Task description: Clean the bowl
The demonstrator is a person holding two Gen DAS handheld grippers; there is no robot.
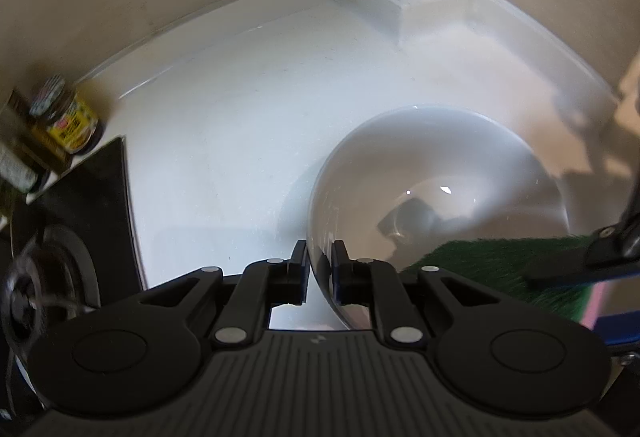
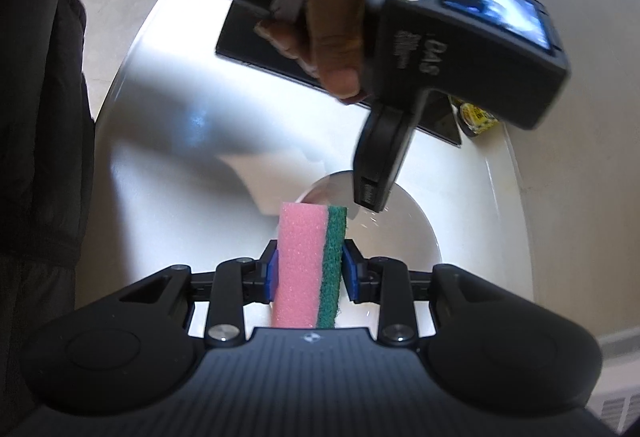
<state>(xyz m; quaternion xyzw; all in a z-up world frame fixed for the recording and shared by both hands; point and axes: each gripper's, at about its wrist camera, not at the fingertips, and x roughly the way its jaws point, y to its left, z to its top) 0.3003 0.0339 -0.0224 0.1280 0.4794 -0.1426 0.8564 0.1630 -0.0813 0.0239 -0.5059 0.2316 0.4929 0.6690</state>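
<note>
While the left gripper pinches only the near rim of the glossy white ceramic bowl on the white counter, a hard scrub from the right gripper, clamped on the pink-and-green sponge, could tip it free.

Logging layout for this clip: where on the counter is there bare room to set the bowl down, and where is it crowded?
Bare white counter stretches from the bowl back to the wall corner and left toward the jars. It is crowded at the left edge: jars, a black board. At the bowl, the left gripper clamps the rim and the right gripper holds the sponge.
</note>
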